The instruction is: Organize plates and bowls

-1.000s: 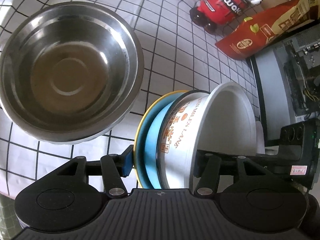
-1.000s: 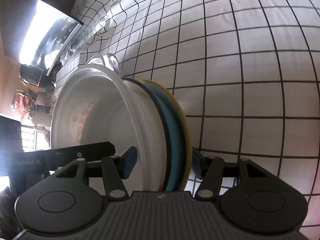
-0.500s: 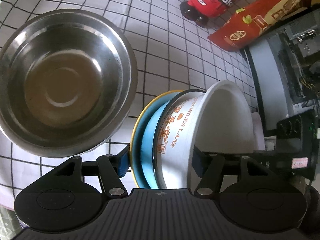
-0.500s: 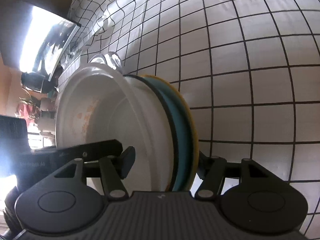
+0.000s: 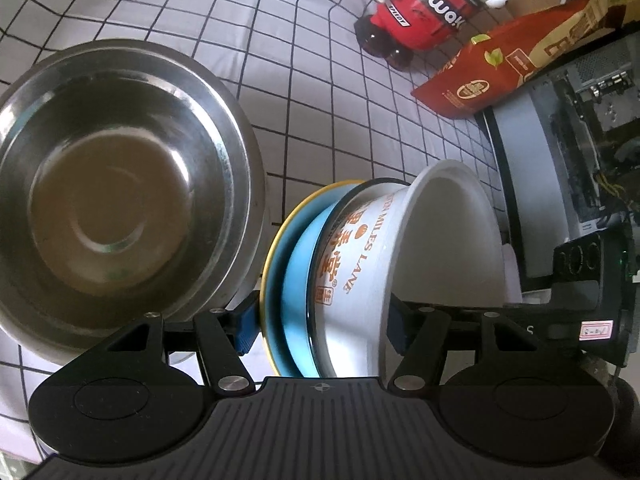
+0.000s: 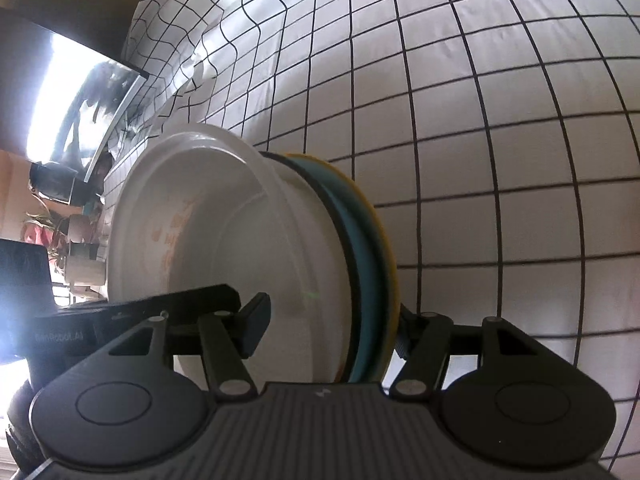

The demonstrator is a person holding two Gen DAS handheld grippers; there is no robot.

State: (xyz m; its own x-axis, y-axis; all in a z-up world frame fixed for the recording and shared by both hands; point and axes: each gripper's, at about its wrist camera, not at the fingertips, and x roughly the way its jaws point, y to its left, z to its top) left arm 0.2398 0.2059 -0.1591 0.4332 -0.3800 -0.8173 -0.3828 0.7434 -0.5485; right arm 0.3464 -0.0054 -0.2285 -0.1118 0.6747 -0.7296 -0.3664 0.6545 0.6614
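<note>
White bowl (image 5: 404,264) reads "MILES LANE" — orange characters alongside.

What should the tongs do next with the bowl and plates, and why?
The white bowl, blue plate and yellow plate stand on edge between the left tongs and right tongs, whose jaws have just been opening. So probably tip them flat and lower them onto the checked cloth beside the steel bowl.

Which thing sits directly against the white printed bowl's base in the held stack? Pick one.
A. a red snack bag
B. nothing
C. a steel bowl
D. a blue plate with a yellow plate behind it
D: the blue plate and the yellow plate are stacked under the white printed bowl.
</note>
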